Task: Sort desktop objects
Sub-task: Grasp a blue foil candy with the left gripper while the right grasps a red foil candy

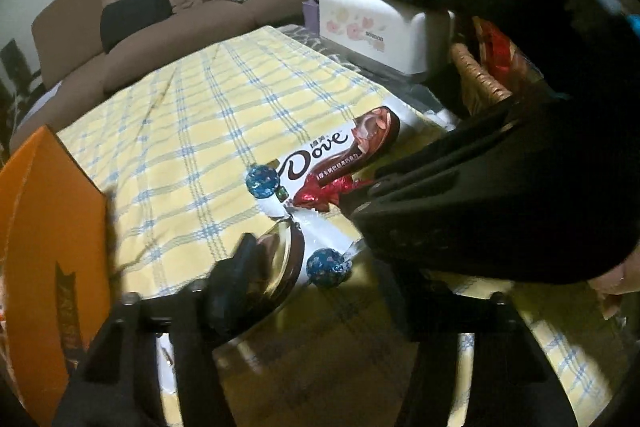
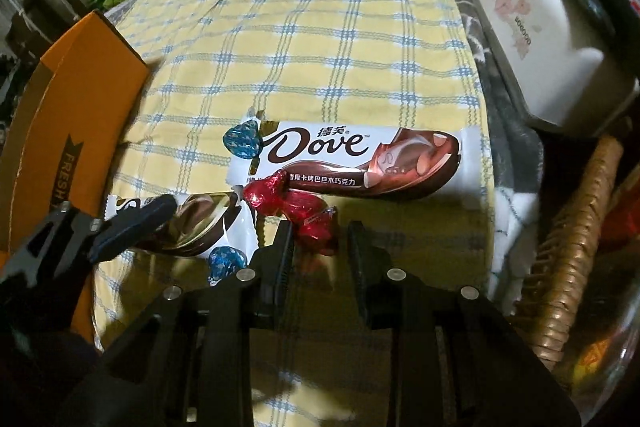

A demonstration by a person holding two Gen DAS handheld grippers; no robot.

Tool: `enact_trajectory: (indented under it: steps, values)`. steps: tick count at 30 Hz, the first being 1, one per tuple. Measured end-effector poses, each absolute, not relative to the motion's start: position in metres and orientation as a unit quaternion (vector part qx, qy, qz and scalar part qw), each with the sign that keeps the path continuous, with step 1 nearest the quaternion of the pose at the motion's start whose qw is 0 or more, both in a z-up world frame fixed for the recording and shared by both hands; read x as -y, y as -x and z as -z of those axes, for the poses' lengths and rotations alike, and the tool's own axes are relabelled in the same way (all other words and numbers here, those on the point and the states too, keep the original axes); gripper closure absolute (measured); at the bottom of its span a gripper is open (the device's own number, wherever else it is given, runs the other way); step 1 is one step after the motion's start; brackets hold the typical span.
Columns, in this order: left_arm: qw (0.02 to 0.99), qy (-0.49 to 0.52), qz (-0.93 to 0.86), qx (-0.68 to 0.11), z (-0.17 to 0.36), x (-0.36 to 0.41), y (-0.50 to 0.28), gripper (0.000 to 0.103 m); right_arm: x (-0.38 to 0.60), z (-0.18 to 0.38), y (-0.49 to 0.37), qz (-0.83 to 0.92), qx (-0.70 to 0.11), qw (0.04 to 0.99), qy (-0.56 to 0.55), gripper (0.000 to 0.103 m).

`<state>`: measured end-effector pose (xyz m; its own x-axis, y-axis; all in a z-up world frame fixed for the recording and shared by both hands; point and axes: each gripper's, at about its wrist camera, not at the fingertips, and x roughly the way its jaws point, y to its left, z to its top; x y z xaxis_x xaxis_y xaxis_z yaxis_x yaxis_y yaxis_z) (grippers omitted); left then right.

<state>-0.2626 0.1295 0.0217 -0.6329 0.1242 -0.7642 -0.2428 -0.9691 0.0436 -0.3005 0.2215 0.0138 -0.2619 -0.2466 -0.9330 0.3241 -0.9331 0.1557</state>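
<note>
Right wrist view: right gripper [image 2: 320, 247] parted, straddling red candy [image 2: 310, 213]; left gripper [image 2: 136, 223] on second chocolate bar [image 2: 192, 223], grip unclear.

Both of my grippers, seen from their own wrist cameras. The left gripper [image 1: 320, 279] pitches downward, its jaws parted. Its blue-padded finger [image 1: 236, 275] is plain to see, while I can barely make out the opposite finger in shadow. The right gripper [image 2: 320, 247] points more steeply down. Its two black fingers [image 2: 282, 255] stand parallel with a narrow gap between them. It sits close beside the left one. Part of my right hand [image 1: 618, 283] shows behind its housing.
</note>
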Motion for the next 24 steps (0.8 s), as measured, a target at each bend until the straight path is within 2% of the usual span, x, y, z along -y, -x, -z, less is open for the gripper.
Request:
enact_trajectory:
  steps: [2, 3, 4, 11, 19, 24]
  values:
    - [0.108, 0.417, -0.901, -0.056, -0.021, -0.126, 0.265, 0.067, -0.224, -0.015, 0.301, 0.794, -0.024, 0.185, -0.579, 0.083]
    - [0.119, 0.419, -0.899, -0.036, -0.021, -0.122, 0.267, 0.083, -0.225, -0.016, 0.300, 0.796, -0.022, 0.186, -0.575, 0.083]
    - [0.124, 0.421, -0.898, -0.019, -0.021, -0.118, 0.268, 0.088, -0.225, -0.018, 0.300, 0.797, -0.021, 0.188, -0.574, 0.083]
    - [0.131, 0.422, -0.896, 0.035, -0.033, -0.104, 0.261, 0.091, -0.235, -0.040, 0.287, 0.809, 0.003, 0.198, -0.554, 0.083]
    - [0.174, 0.377, -0.889, 0.192, -0.109, -0.050, 0.232, 0.091, -0.236, -0.098, 0.263, 0.814, 0.061, 0.255, -0.519, 0.083]
    - [0.147, 0.366, -0.903, 0.174, -0.154, -0.004, 0.214, 0.091, -0.210, -0.140, 0.249, 0.813, 0.077, 0.298, -0.495, 0.083]
